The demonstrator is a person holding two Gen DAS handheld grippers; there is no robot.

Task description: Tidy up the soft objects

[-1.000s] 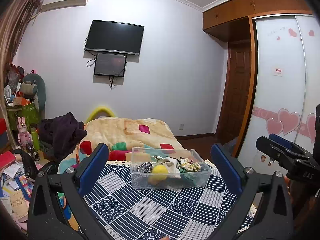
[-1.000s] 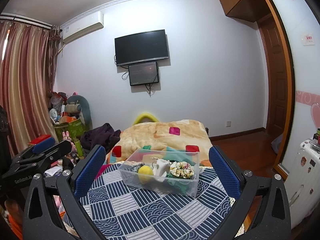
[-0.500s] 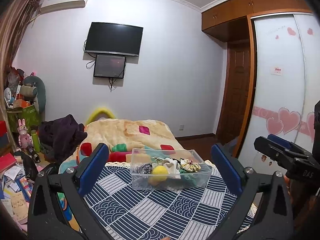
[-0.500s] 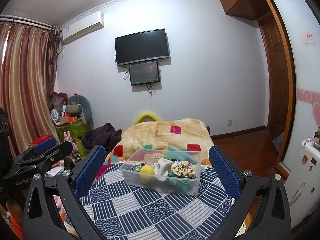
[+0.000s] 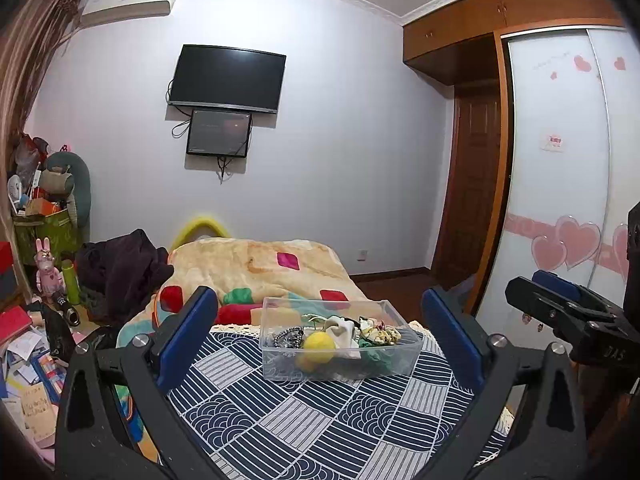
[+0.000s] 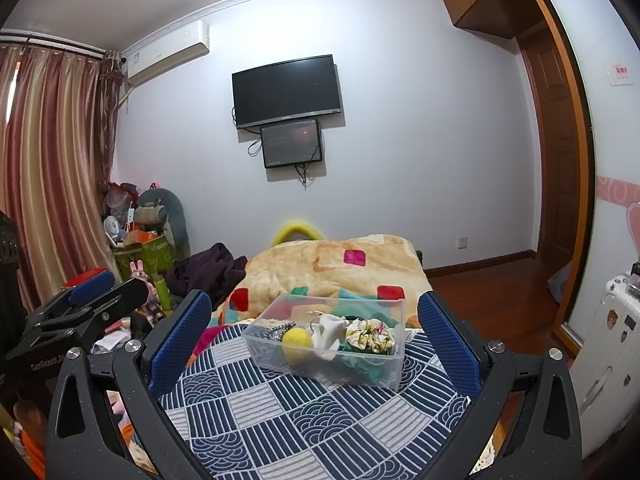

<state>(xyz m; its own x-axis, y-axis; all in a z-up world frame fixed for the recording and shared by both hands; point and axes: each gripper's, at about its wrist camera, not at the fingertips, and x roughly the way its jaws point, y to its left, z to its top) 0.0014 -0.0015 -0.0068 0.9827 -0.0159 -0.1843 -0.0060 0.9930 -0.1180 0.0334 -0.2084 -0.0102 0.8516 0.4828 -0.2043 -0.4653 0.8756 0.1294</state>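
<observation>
Both of your grippers hang back from the work, level with each other and pointed at the clear plastic bin [image 5: 340, 340]. The left gripper [image 5: 320, 340] has its jaws spread wide with nothing between them, and the right gripper [image 6: 316, 338] is the same: wide apart, holding nothing.

The soft things lie together inside the bin, which stands on the tabletop under a blue-and-white patterned cloth [image 5: 320, 420]. You can pick out a yellow ball [image 6: 297, 342], a white cloth piece [image 6: 330, 334], a floral scrunchie [image 6: 370, 336], something green [image 6: 360, 364] low at the right end, and a dark beaded piece [image 5: 286, 338] at the left end. No soft item shows on the cloth outside the bin.

That layout fits two stages: the items gathered and the job about done, or a jumbled bin waiting to be sorted out. The pictures do not settle which, so judge before you commit.

If you do reach in, come down from above rather than over the near wall, since the bin is light and could slide on the cloth. Take one item at a time, pinch it at its bulk, and watch that the beaded piece and the green fabric do not drag along with it. Use the other gripper to steady the bin's rim.
</observation>
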